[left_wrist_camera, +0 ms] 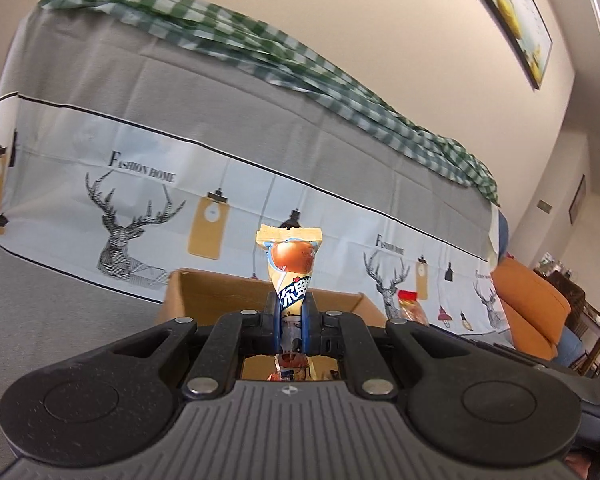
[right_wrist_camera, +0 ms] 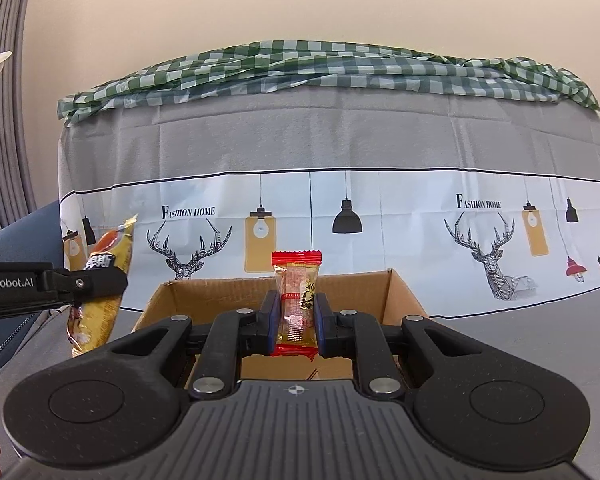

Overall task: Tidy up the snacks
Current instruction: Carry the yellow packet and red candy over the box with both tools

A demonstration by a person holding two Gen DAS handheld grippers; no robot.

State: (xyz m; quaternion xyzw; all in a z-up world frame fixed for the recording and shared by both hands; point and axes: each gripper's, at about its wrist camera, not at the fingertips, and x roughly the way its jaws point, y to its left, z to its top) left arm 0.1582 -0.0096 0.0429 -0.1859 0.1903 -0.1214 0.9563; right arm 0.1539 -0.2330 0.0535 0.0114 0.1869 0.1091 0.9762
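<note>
My left gripper is shut on a yellow snack packet with an orange ball picture, held upright in front of an open cardboard box. My right gripper is shut on a clear candy packet with red ends, held upright above the near side of the same cardboard box. In the right wrist view the left gripper comes in from the left edge with its yellow packet, left of the box. The red-ended packet shows at the right in the left wrist view.
The box stands on a grey cloth surface. Behind it a deer-and-lamp printed cover hangs over a sofa back, with a green checked cloth on top. An orange cushion lies to the right; grey curtains hang at the left.
</note>
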